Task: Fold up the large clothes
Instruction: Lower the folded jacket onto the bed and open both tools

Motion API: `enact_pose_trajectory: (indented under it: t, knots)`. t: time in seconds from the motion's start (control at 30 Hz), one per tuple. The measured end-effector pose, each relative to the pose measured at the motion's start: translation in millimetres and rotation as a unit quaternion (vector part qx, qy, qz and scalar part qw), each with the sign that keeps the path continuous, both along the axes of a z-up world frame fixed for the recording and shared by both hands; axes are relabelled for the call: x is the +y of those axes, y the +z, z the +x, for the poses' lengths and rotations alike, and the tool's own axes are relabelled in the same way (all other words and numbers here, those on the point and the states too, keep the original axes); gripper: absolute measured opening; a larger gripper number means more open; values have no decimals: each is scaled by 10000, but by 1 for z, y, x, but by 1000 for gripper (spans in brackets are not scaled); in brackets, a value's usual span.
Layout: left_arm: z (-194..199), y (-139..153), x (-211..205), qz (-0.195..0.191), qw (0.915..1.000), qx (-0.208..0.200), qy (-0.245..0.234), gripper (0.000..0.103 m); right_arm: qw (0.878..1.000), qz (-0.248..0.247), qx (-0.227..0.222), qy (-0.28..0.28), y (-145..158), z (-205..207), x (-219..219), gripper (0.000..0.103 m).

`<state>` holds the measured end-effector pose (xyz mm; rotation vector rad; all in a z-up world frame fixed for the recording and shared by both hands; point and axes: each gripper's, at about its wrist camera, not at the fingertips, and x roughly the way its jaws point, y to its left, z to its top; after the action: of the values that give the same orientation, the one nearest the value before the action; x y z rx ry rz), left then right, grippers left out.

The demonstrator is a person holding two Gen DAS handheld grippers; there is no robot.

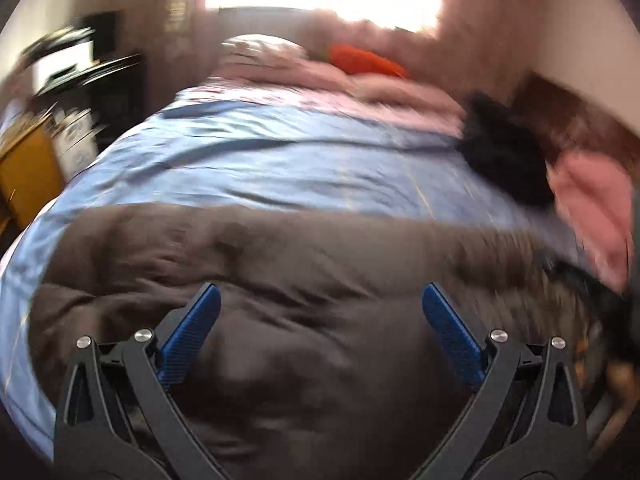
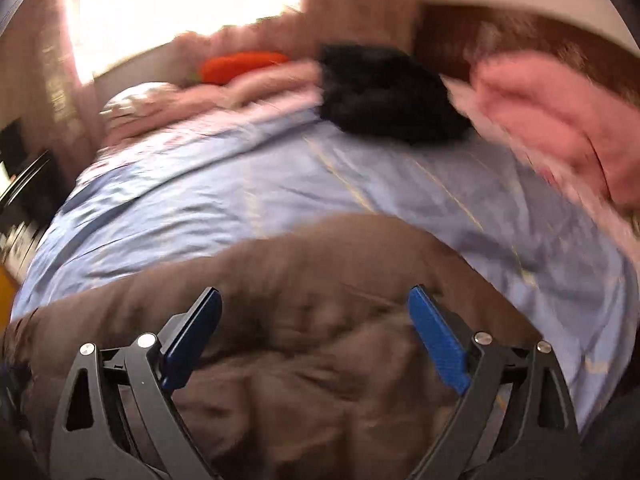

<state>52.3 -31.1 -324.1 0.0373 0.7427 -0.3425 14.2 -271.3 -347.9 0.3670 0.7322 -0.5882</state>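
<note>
A large brown garment (image 1: pixel 280 280) lies rumpled across the near end of a bed with a light blue sheet (image 1: pixel 280 160). My left gripper (image 1: pixel 320 300) is open above the garment, its blue pads wide apart and empty. In the right wrist view the same brown garment (image 2: pixel 300 320) fills the lower frame on the blue sheet (image 2: pixel 240 192). My right gripper (image 2: pixel 314 304) is open over it and holds nothing. Both views are blurred by motion.
A black garment (image 1: pixel 504 152) (image 2: pixel 384 92) and a pink garment (image 1: pixel 592 200) (image 2: pixel 552 120) lie at the bed's right side. An orange item (image 1: pixel 364 60) and pink bedding (image 1: pixel 320 76) sit at the far end under a bright window. A desk (image 1: pixel 60 80) stands left.
</note>
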Motion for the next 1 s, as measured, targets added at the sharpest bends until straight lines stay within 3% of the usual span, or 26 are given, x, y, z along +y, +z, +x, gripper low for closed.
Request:
enact_pose_trajectory:
  t: [0.1, 0.17, 0.23, 0.33, 0.4, 0.47, 0.57, 0.6, 0.67, 0.73, 0.8, 0.87, 1.0]
  knots:
    - [-2, -23, -26, 544, 9982, 133, -192, 101, 9988, 164, 469, -51, -23, 7, -10, 95]
    - [3, -31, -29, 605, 9976, 295, -166, 101, 9949, -328, 952, 103, -37, 20, 4, 97]
    - [6, -35, -32, 681, 9969, 353, -174, 101, 9905, -743, 1149, 133, -44, 27, 17, 97]
    - [4, -36, -33, 741, 9965, 321, -194, 101, 9902, -660, 1222, 110, -49, 30, 14, 97]
    - [0, -26, -27, 625, 9975, 252, -208, 101, 9939, -311, 1055, 92, -42, 21, 8, 96]
    - [-8, -8, -20, 571, 9983, -22, -116, 101, 9982, 187, 563, 123, -25, 9, 8, 96]
    - [-17, 15, -8, 846, 9935, -694, 308, 101, 9977, 314, 57, 600, 3, 5, 28, 96]
    - [-14, 16, -6, 954, 9921, -708, 414, 101, 9958, 286, -32, 867, 8, 7, 37, 96]
    - [1, 8, 4, 1057, 9909, -481, 677, 101, 9894, 130, -128, 1444, 12, 14, 65, 97]
    - [16, -5, 19, 900, 9905, -169, 1027, 101, 9835, -15, -55, 1810, 5, 21, 87, 97]
    - [37, -27, 44, 317, 9890, 553, 1332, 101, 9797, -254, 217, 1976, -10, 29, 104, 101]
    - [44, -37, 57, -44, 9864, 803, 1430, 101, 9811, -397, 211, 1880, -25, 30, 111, 102]
    - [40, -43, 41, 430, 9869, 602, 1433, 101, 9822, -129, 214, 1863, -32, 34, 103, 102]
